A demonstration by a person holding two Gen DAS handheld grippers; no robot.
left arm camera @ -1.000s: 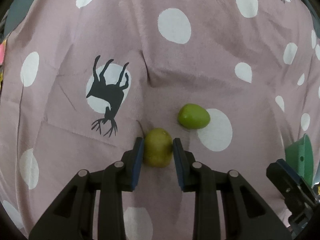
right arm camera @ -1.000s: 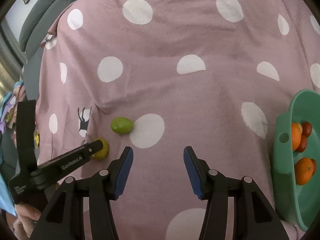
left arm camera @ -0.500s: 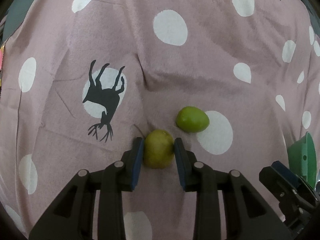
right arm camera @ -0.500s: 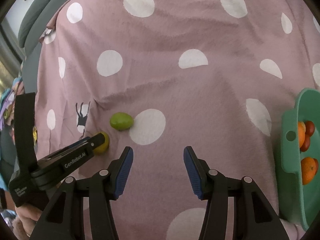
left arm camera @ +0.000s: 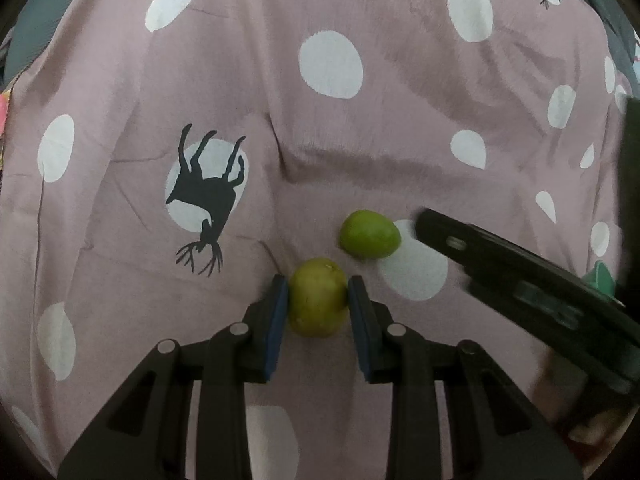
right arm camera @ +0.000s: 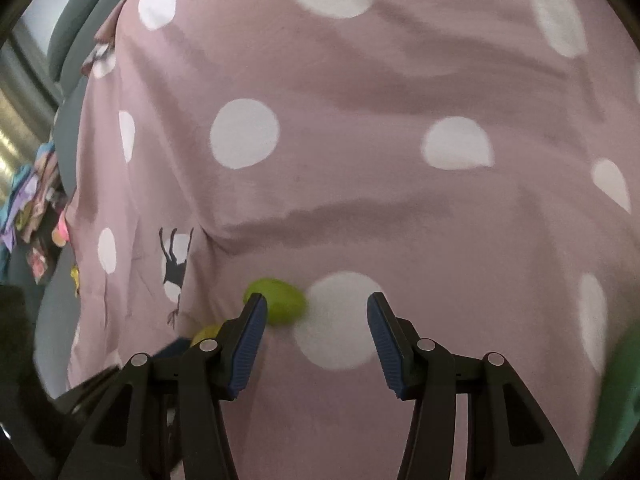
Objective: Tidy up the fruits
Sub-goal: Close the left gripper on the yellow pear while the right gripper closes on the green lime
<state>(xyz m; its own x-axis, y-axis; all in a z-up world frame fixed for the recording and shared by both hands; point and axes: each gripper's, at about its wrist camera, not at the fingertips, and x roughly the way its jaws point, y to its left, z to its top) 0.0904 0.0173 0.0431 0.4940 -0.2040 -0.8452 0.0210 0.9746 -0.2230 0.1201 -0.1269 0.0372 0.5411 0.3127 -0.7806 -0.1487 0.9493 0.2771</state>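
Observation:
My left gripper is shut on a yellow-green round fruit that rests on the pink dotted cloth. A brighter green oval fruit lies just beyond it to the right. The right gripper's finger reaches in from the right, close to that fruit. In the right wrist view my right gripper is open, and the green oval fruit lies at the tip of its left finger, partly behind it. The yellow-green fruit peeks out lower left.
A green basket shows as a blur at the lower right edge; a sliver of the basket sits behind the right gripper. The cloth has folds beyond the fruits. Colourful clutter lies off the cloth at the left.
My right gripper has swung left towards the green oval fruit, and its finger has come well into the left wrist view. The left gripper holds still on the yellow-green fruit.

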